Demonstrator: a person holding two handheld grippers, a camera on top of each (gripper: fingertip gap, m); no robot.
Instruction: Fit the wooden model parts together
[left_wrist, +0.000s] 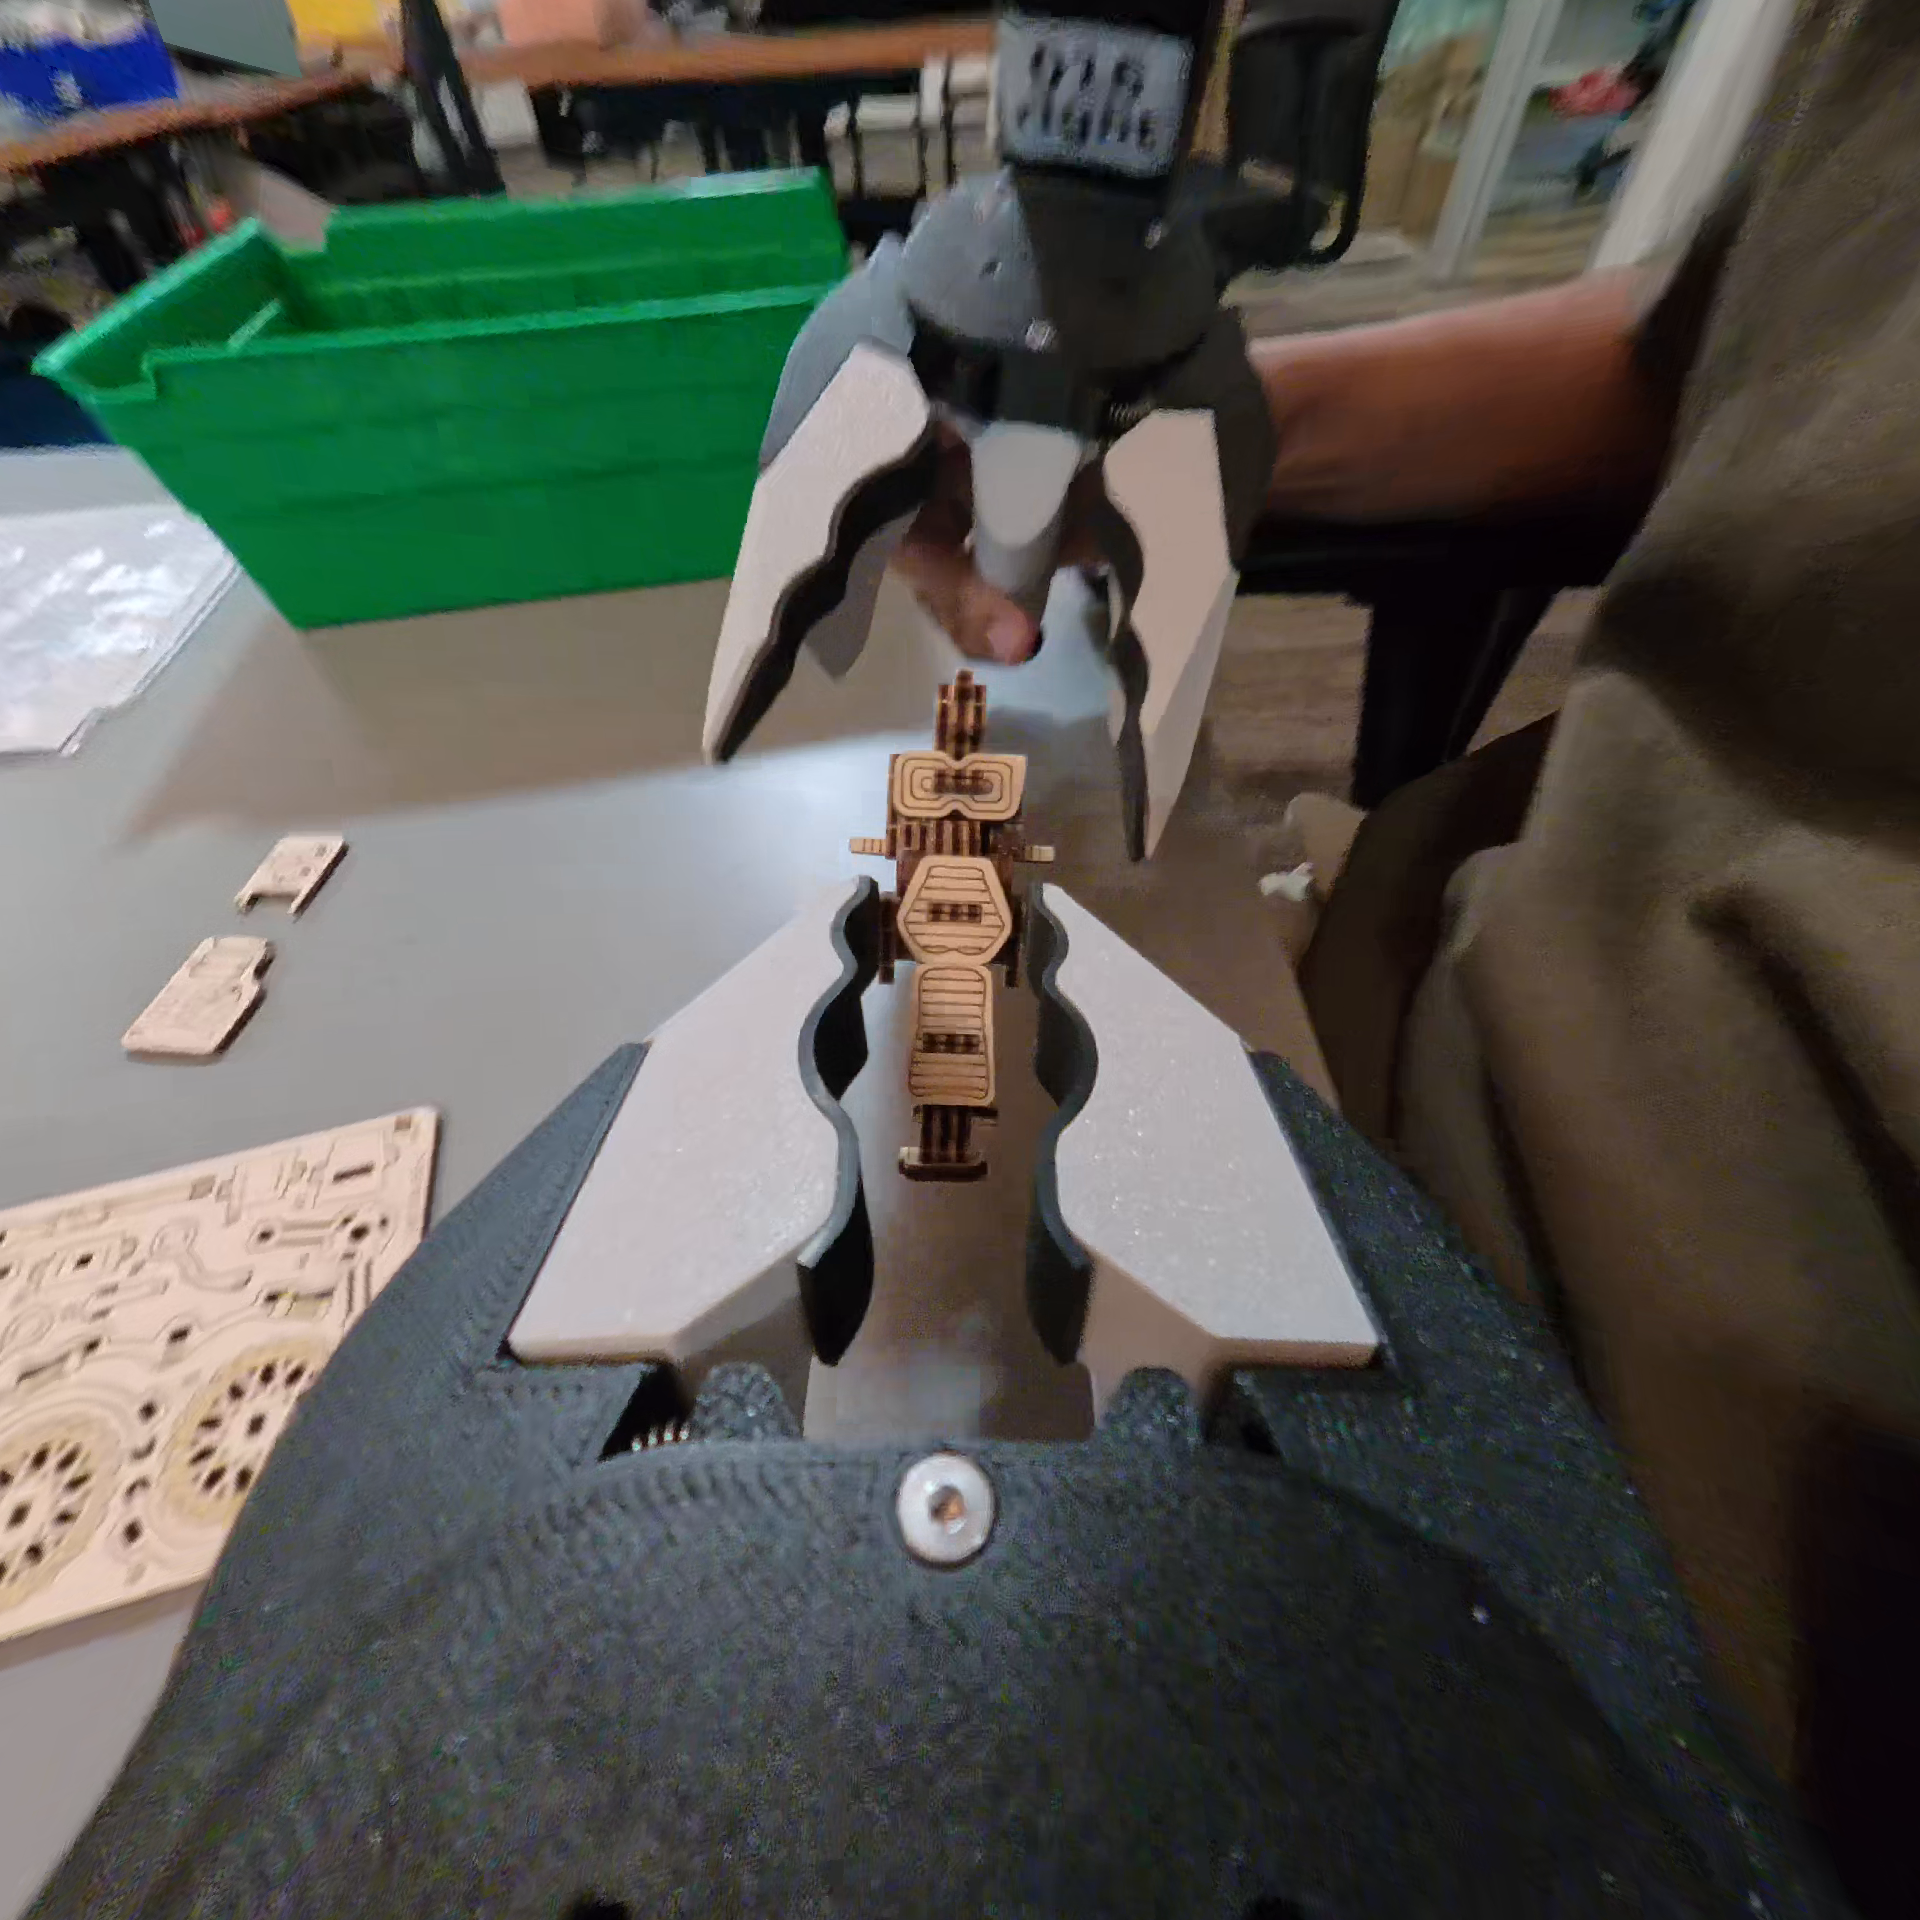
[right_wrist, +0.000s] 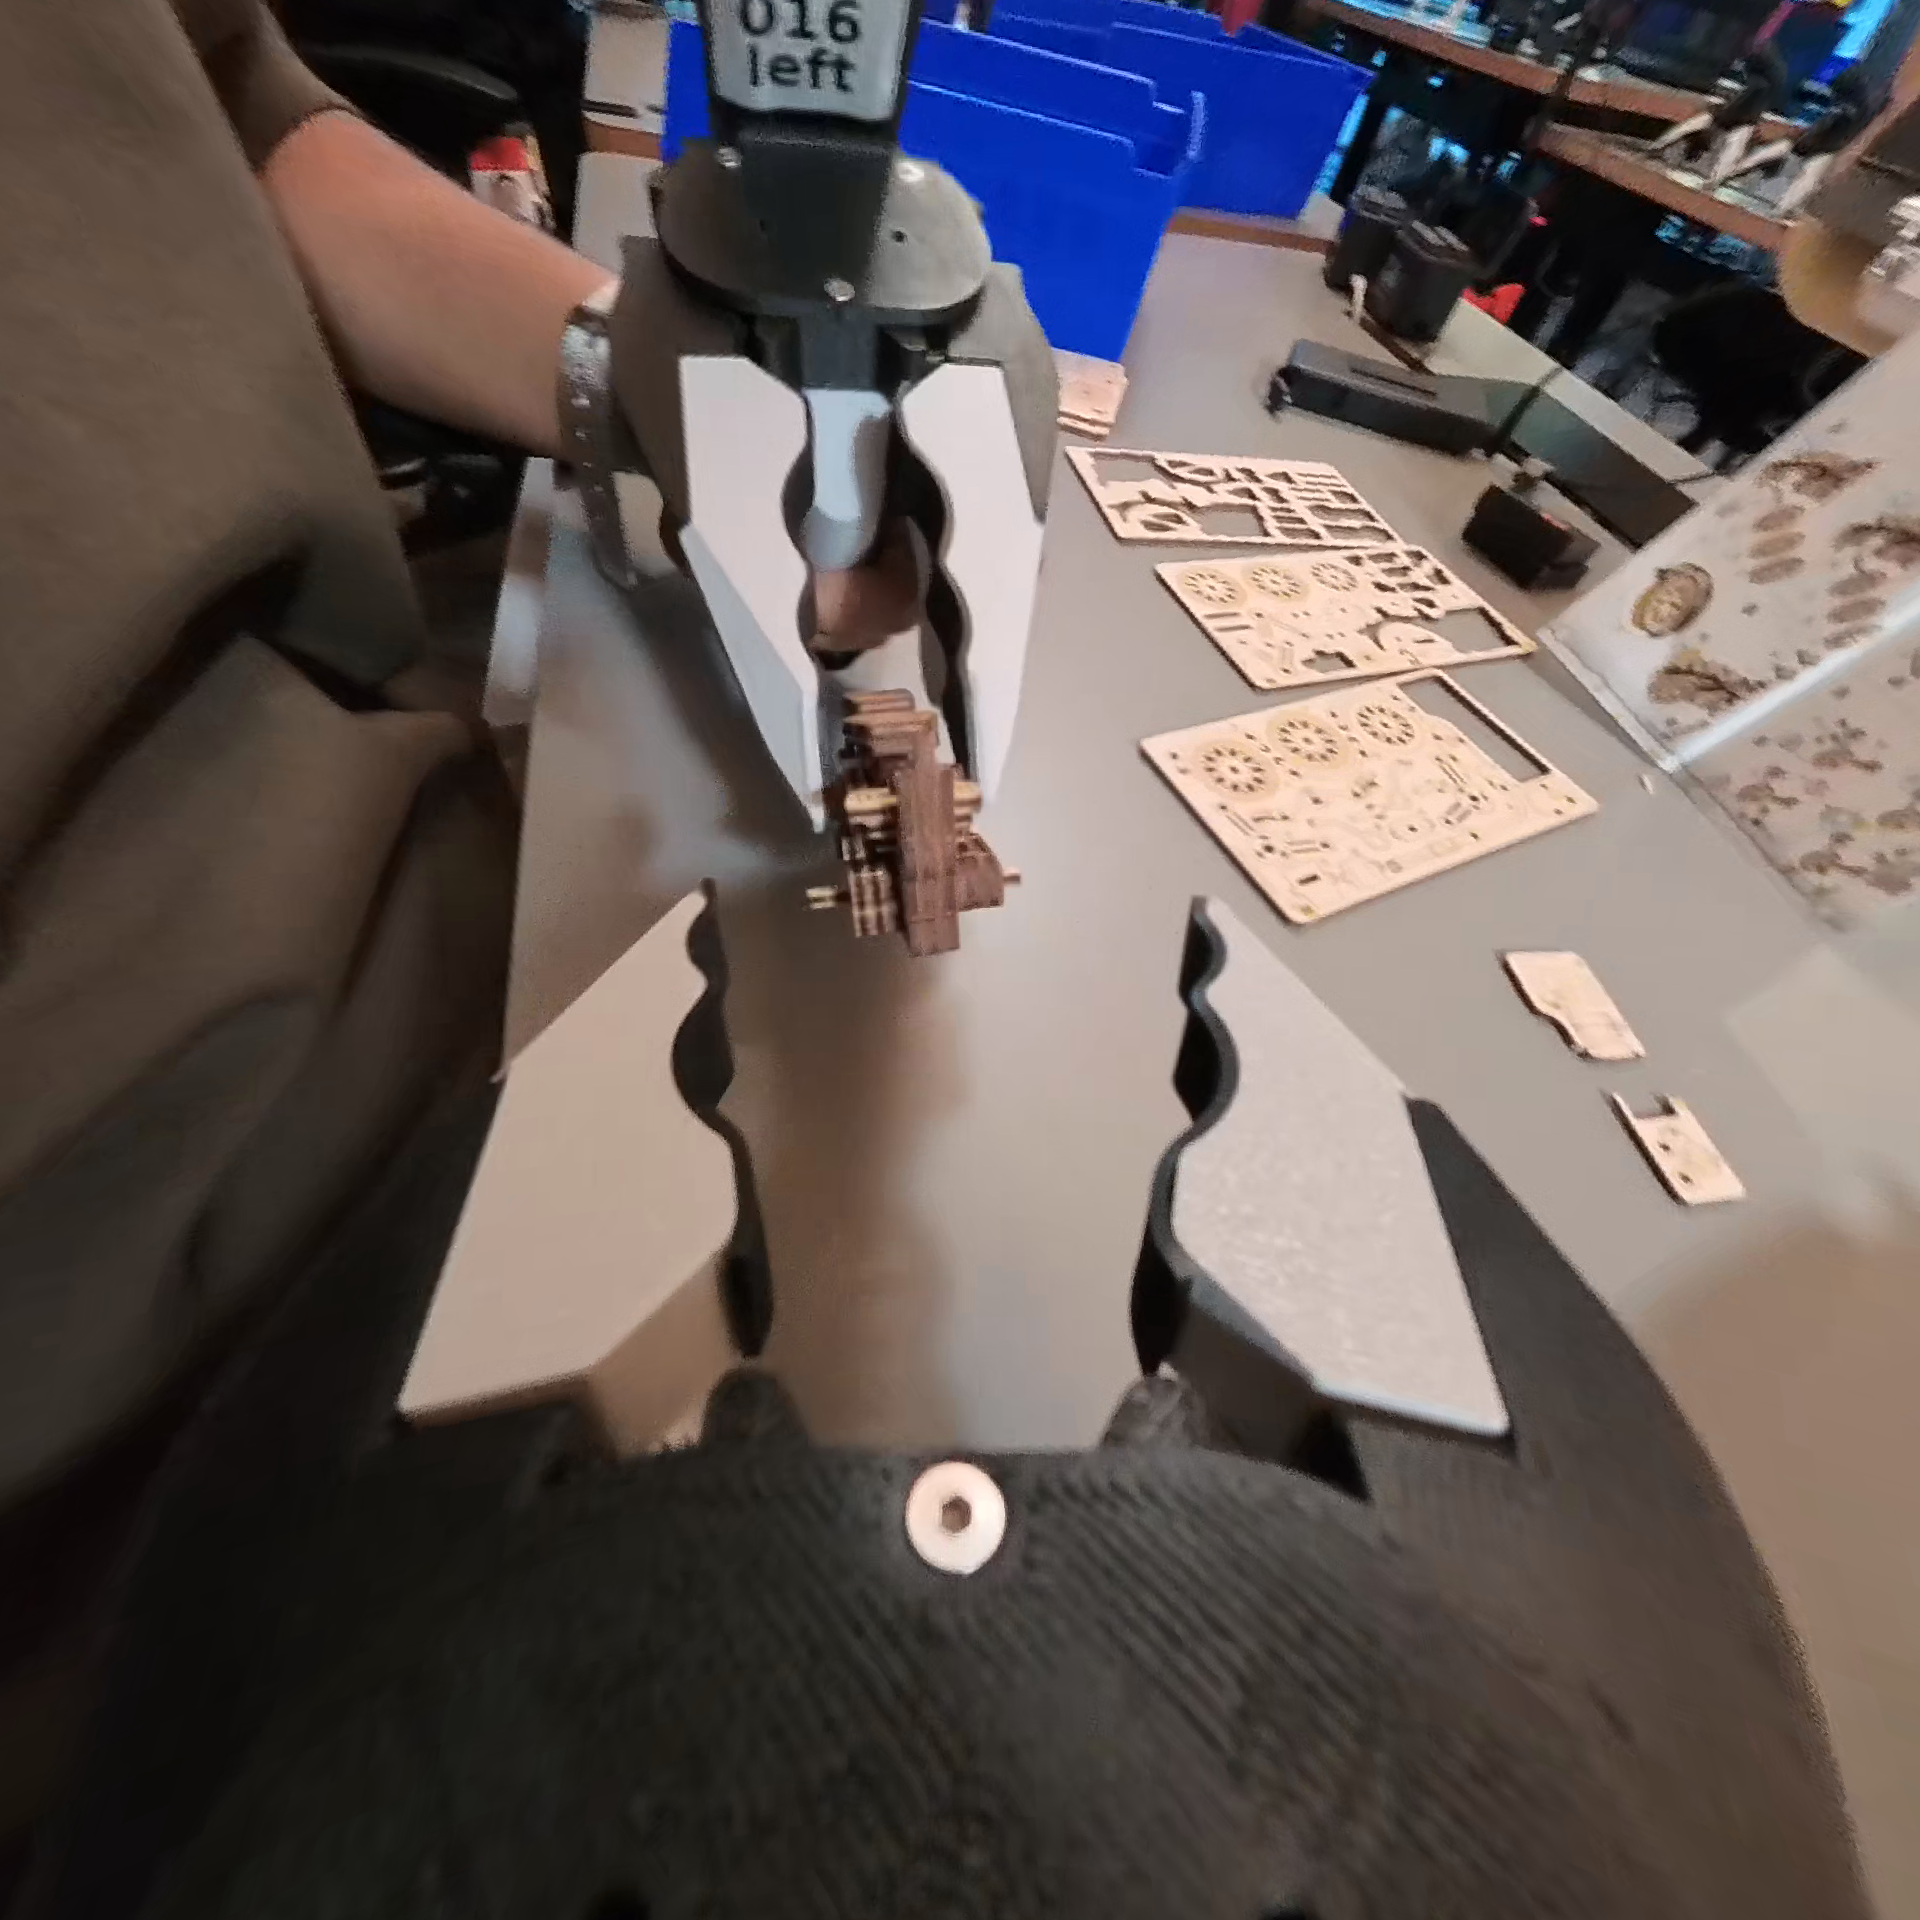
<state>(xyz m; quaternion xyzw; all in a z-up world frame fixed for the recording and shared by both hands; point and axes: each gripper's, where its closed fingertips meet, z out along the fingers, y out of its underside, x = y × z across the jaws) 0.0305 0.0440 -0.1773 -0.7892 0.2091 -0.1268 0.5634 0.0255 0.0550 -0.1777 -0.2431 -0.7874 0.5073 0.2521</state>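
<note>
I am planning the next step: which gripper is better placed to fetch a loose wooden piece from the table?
The right gripper: it is open and empty. The left gripper is shut on the wooden model, so it should keep holding. The loose pieces lie apart on the table.

Laser-cut wooden model (left_wrist: 951, 935) above smooth matt table (left_wrist: 520, 790).

The model (left_wrist: 951, 966) sits between the left gripper's (left_wrist: 951, 914) fingers, above the table (left_wrist: 520, 748). The right gripper (left_wrist: 930, 805) faces it at 12 o'clock. Two loose parts (left_wrist: 203, 992) lie at 9 o'clock, a sheet (left_wrist: 187, 1309) at 8, a bin (left_wrist: 457, 416) at 11.
</note>
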